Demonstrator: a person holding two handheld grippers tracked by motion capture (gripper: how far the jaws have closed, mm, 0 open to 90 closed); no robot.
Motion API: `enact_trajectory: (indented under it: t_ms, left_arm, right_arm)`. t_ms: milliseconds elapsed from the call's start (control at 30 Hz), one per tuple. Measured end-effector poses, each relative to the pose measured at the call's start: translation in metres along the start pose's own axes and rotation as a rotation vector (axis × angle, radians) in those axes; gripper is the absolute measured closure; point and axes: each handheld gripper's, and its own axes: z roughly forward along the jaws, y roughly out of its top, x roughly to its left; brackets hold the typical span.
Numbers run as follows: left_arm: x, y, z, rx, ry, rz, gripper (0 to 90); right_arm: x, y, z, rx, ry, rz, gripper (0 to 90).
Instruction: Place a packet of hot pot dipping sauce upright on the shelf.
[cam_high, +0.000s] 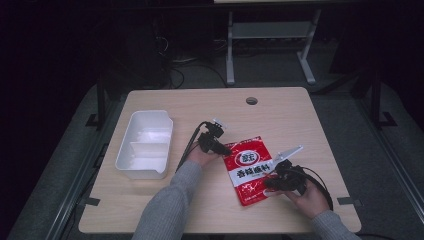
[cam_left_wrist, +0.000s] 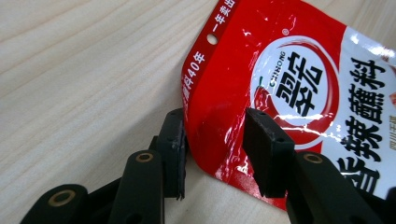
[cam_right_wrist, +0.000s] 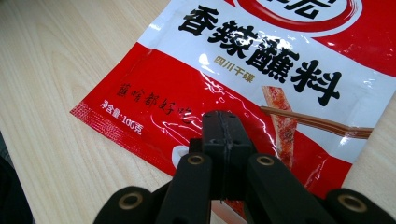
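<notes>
Red pouch (cam_left_wrist: 289, 88) corner sits between left hand-held gripper (cam_left_wrist: 217, 154) jaws.

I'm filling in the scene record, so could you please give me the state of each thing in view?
Red sauce packet: sealed, lying flat on the table.
White bin: empty, upright, apart from the packet.
Left gripper: open, jaws straddling the packet's corner.
Right gripper: shut, jaws together over the packet's lower edge.

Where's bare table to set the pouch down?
Free: the far strip between the cable hole and the pouch, the right side past the right gripper, and the near-left corner below the white bin. Crowded: the middle, where the left gripper and the right gripper flank the pouch.
</notes>
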Motion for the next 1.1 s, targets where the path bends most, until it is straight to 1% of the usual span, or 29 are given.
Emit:
enact_trajectory:
  t_ms: [100,167,233,267,300,333,367,400,467,500,533,567,600,667,700,733,800,867,900,933,1000,1100]
  left_arm:
    - [0.004,0.000,0.002,-0.009,-0.028,-0.029,67.3]
    - [0.002,0.001,0.003,-0.008,-0.042,-0.019,69.1]
    - [0.002,0.001,0.003,-0.010,-0.080,-0.011,69.6]
    - [0.002,0.001,0.003,-0.010,-0.080,-0.011,68.0]
    - [0.001,0.001,0.003,-0.005,-0.087,-0.002,68.0]
    - [0.002,0.000,0.002,-0.008,-0.099,-0.007,67.9]
    - [0.003,0.000,0.001,-0.008,-0.102,-0.009,68.6]
    - [0.003,0.000,0.000,-0.005,-0.097,-0.006,70.5]
    - [0.002,0.000,0.000,0.003,-0.073,0.001,76.7]
    - [0.002,0.000,0.000,0.003,-0.073,0.001,77.0]
    - [0.001,0.000,0.001,0.007,-0.063,0.007,77.0]
    - [-0.002,0.000,0.001,0.011,-0.041,0.027,78.2]
    - [-0.003,0.001,0.000,0.007,-0.040,0.028,79.5]
    - [-0.003,0.001,-0.004,-0.006,-0.053,0.033,81.4]
    - [-0.003,0.001,-0.004,-0.006,-0.053,0.033,85.0]
    - [-0.003,0.001,-0.008,-0.026,-0.088,0.033,86.4]
    - [-0.006,0.002,-0.010,-0.028,-0.098,0.049,86.3]
    - [-0.008,0.002,-0.008,-0.012,-0.116,0.056,82.6]
    - [-0.008,0.002,-0.007,-0.004,-0.118,0.055,79.9]
    - [-0.008,0.002,-0.006,0.000,-0.111,0.056,78.0]
    - [-0.007,0.002,-0.005,0.002,-0.110,0.052,76.9]
    - [-0.008,0.002,-0.004,0.009,-0.100,0.056,76.8]
  right_arm:
    - [0.000,0.000,0.000,-0.003,0.000,0.000,89.4]
    - [0.000,0.000,0.000,-0.003,0.002,0.003,89.4]
    - [-0.001,0.000,0.001,-0.006,0.006,0.005,89.5]
    - [-0.001,0.000,0.001,-0.006,0.006,0.005,89.5]
    - [-0.001,0.000,0.001,-0.007,0.008,0.006,89.4]
    - [-0.001,-0.001,0.001,-0.010,0.011,0.009,89.4]
    - [-0.001,-0.001,0.001,-0.010,0.011,0.009,89.4]
    - [-0.001,0.000,0.001,-0.011,0.011,0.008,89.4]
    - [-0.001,0.000,0.001,-0.012,0.011,0.008,89.4]
    - [-0.001,0.000,0.001,-0.013,0.010,0.009,89.4]
    - [-0.001,0.000,0.001,-0.013,0.011,0.009,89.4]
    - [-0.001,0.000,0.001,-0.013,0.012,0.009,89.4]
    - [-0.001,0.000,0.001,-0.014,0.012,0.009,89.5]
    - [-0.001,0.000,0.002,-0.014,0.012,0.009,89.5]
    - [-0.001,0.000,0.002,-0.014,0.012,0.009,89.5]
    - [-0.001,0.000,0.002,-0.015,0.013,0.009,89.5]
    - [-0.001,0.000,0.002,-0.015,0.015,0.009,89.5]
    - [-0.001,0.000,0.002,-0.017,0.015,0.010,89.5]
    - [-0.001,0.000,0.002,-0.017,0.014,0.010,89.5]
    - [-0.001,-0.001,0.002,-0.018,0.014,0.011,89.5]
    - [-0.001,-0.001,0.002,-0.020,0.014,0.009,89.5]
    - [-0.001,-0.001,0.002,-0.021,0.018,0.012,89.5]
